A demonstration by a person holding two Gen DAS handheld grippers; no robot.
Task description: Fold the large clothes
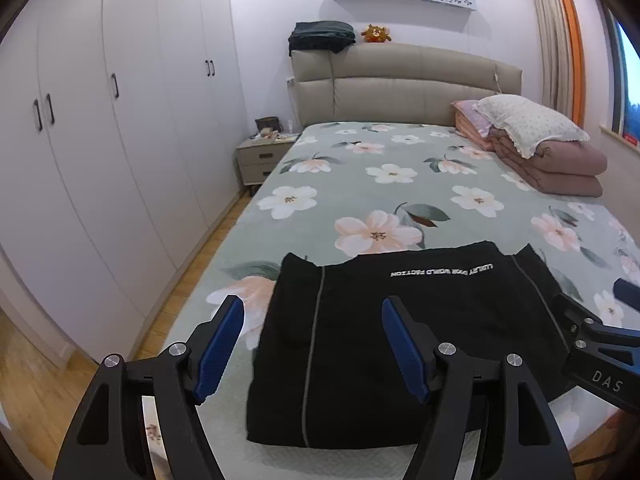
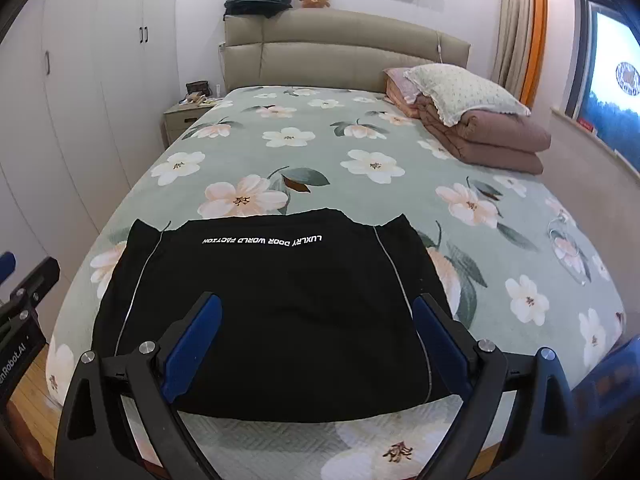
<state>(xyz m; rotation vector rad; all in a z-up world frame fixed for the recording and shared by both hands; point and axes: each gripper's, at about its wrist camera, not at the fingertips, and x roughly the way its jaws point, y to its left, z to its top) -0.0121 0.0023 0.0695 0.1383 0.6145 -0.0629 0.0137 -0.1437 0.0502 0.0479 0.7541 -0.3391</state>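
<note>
A black garment [image 1: 360,344] with white lettering and thin grey side stripes lies folded into a flat rectangle at the foot of the floral bed [image 1: 384,184]. It also shows in the right wrist view [image 2: 276,312]. My left gripper [image 1: 312,344] is open and empty, held over the garment's near left part. My right gripper [image 2: 316,344] is open and empty, held over the garment's near edge. The right gripper's body shows at the left wrist view's right edge [image 1: 600,344]. The left gripper's body shows at the right wrist view's left edge [image 2: 24,304].
A folded pink quilt [image 1: 560,164] with a white pillow [image 1: 528,120] sits at the bed's far right. A beige headboard [image 1: 400,84] carries a dark folded cloth [image 1: 320,36] and a toy. A nightstand [image 1: 264,156] and white wardrobes [image 1: 120,120] stand left, over wooden floor.
</note>
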